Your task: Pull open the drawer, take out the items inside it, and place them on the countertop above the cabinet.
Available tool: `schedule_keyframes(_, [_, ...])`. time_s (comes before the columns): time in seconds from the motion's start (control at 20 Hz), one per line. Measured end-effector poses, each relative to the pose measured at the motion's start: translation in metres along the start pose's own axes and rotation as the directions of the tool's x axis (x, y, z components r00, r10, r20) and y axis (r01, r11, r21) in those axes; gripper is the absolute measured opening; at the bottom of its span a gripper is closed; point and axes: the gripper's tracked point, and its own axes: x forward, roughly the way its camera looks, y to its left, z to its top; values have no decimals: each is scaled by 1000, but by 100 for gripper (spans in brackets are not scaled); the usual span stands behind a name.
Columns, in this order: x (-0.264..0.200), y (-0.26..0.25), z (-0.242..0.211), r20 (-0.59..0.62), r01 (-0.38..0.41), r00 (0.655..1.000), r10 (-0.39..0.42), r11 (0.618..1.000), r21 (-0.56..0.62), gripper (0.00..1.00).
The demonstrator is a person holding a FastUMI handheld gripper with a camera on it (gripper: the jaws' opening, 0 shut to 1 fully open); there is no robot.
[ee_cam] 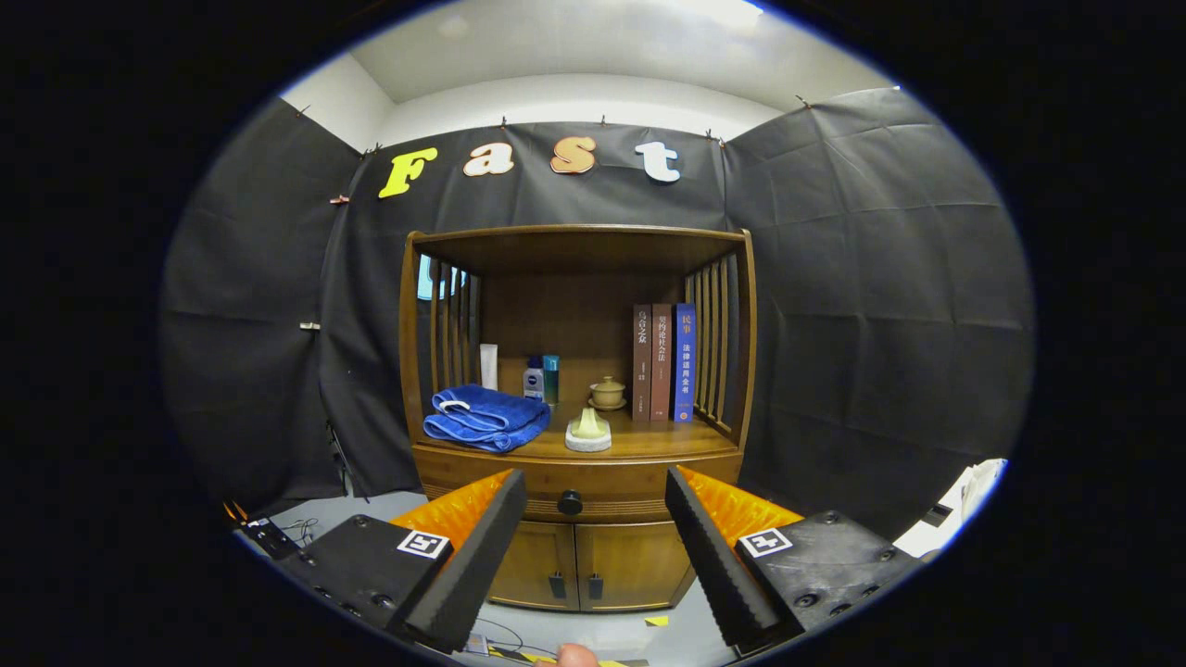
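While the gripper (593,519) hangs well short of the cabinet (576,389), its fingers spread wide on nothing, the drawer (579,496) sits closed under the countertop's (649,445) front edge, its dark knob (570,502) between the fingertips. A folded blue towel (486,419) lies at the countertop's left front corner.

Riding on the hand-held gripper (595,519), looking forward along its two spread fingers. Facing the wooden cabinet (574,417) squarely, from a little way back, about level with the closed drawer (593,486). Taking in the whole cabinet, its surface (649,443), the booth's cloth walls and a strip of ceiling above.
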Motion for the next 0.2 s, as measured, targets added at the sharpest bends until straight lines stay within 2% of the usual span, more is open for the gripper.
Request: schedule_keyframes(0.2, [0, 2, 0, 9, -8, 1000, 8, 1000, -1, 98])
